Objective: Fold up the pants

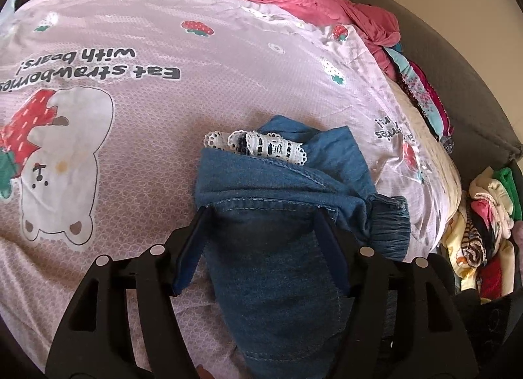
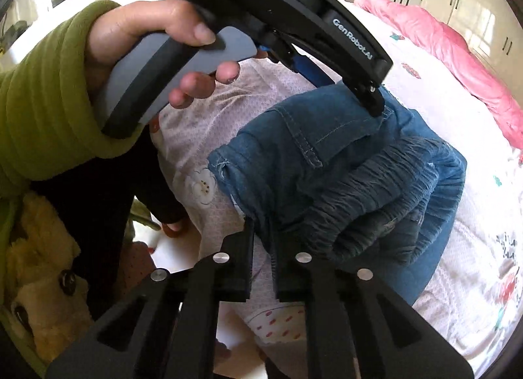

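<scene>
Two close downward wrist views, shared: pants (image 1: 278, 232) on bedspread (image 1: 147, 62).

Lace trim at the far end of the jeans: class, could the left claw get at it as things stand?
Probably yes. The lace trim lies exposed just beyond the left claw, which straddles the jeans; nothing covers it.

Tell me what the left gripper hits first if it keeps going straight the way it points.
Most likely the denim pants: the left gripper has its fingers either side of the folded denim, which lies straight ahead. Beyond that come the white lace trim and the strawberry bedspread. Depth is hard to judge.
</scene>
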Available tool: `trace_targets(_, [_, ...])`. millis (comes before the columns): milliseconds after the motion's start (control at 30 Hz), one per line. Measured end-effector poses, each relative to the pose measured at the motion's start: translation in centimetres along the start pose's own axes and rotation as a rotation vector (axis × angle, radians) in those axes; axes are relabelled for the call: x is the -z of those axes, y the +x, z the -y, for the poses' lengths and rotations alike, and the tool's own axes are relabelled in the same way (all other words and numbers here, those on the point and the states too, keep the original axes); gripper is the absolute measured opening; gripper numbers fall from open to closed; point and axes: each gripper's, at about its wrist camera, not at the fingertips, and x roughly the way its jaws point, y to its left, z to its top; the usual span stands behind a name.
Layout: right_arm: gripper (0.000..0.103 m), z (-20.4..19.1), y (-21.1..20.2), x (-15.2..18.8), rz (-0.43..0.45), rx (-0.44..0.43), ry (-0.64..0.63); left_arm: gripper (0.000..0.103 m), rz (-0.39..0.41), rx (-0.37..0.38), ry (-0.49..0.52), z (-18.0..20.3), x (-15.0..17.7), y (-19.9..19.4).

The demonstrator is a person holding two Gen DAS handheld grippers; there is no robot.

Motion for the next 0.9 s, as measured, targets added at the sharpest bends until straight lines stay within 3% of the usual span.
trace_targets(133, [0.017, 0.2, -0.9, 0.3, 0.025, -0.005, 0.042, 0.063, 0.014, -0.002, 0.016, 0.7, 0.2, -0.6])
trace_targets(200, [0.027, 0.1, -1.6, 0.4, 0.05, -0.022, 0.072, 0.063, 0.019, -0.003, 0.025, 1.1, 0.3, -0.9])
trace_targets(367, [0.028, -0.5, -2.4, 0.8, 0.073, -0.004, 0.102, 0.064, 0.029, -0.004, 0.036, 1.6, 0.5, -1.5])
trace_targets(467, [0.038, -0.5, -3.4, 1.0, 0.098, -0.007, 0.133, 0.066, 0.043, -0.007, 0.044, 1.9, 0.6, -2.1])
trace_targets(900, [0.05, 1.1, -8.2, 1.4, 0.211, 0.053, 0.233, 0.075, 0.1, -0.012, 0.073, 3.0, 1.3, -5.0])
